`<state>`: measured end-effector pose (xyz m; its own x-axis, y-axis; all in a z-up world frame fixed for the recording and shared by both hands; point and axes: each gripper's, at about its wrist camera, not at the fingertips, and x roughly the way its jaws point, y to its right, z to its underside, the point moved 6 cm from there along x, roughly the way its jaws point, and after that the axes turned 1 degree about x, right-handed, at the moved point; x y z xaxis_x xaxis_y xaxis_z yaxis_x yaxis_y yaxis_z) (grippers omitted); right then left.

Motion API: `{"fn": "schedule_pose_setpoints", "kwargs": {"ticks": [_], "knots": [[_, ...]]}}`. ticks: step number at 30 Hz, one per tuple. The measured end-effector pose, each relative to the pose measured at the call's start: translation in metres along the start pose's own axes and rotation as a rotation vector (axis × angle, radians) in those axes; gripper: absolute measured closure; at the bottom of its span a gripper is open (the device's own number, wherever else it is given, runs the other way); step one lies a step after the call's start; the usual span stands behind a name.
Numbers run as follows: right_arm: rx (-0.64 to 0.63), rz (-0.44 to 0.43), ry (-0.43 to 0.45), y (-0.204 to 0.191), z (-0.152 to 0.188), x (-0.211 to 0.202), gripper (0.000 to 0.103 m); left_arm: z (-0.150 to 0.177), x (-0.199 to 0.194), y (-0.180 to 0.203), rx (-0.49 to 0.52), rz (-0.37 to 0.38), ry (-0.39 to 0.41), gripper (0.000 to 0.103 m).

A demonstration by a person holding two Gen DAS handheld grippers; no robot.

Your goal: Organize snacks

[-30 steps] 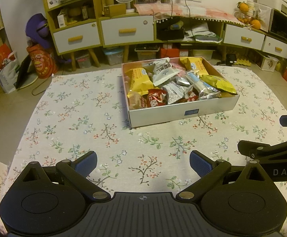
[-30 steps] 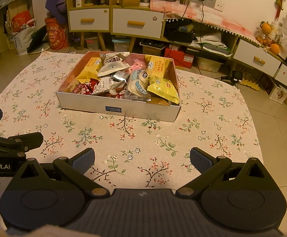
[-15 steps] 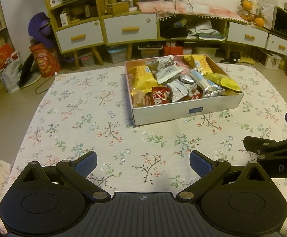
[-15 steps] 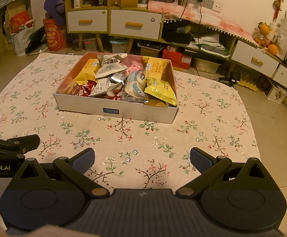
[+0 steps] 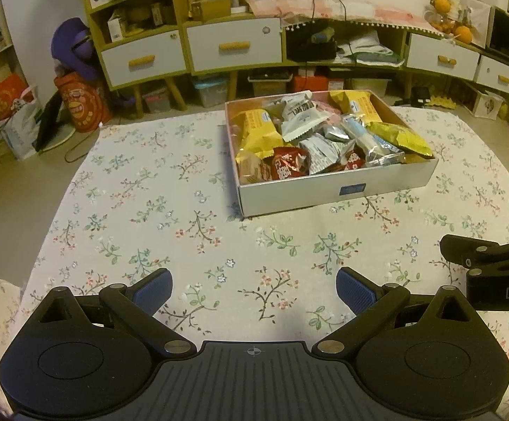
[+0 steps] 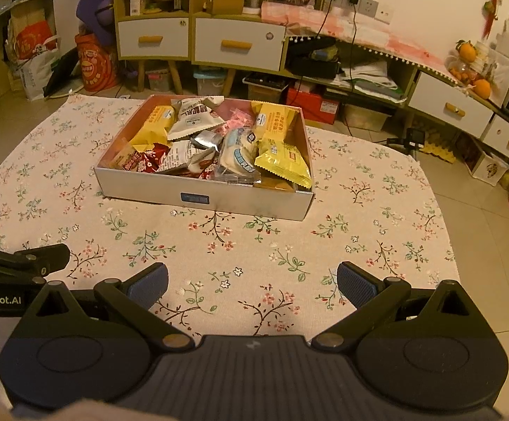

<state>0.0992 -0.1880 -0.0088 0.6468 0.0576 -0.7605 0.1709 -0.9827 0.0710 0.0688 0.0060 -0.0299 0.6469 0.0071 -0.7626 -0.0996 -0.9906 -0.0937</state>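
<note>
Where floral cloth point(image 5: 170, 210) lies bare, room.

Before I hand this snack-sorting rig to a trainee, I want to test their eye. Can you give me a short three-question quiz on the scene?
1. True or false: the left gripper holds a snack packet.
2. Where are the snacks? A) scattered on the tablecloth B) piled in the open box C) in a drawer
3. Fill in: the fingers of the right gripper are spread ____ with nothing between them.

Key: 1 false, it is empty; 2 B; 3 open.
</note>
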Motion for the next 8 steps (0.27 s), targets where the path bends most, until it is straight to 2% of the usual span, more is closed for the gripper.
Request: {"fn": "schedule_pose_setpoints", "kwargs": {"ticks": [8], "knots": [[-0.002,0.001,0.001,0.0002,0.0005,0.0001,0.0,0.0016,0.0019,0.0021,0.013,-0.003,-0.007,0.002]]}}
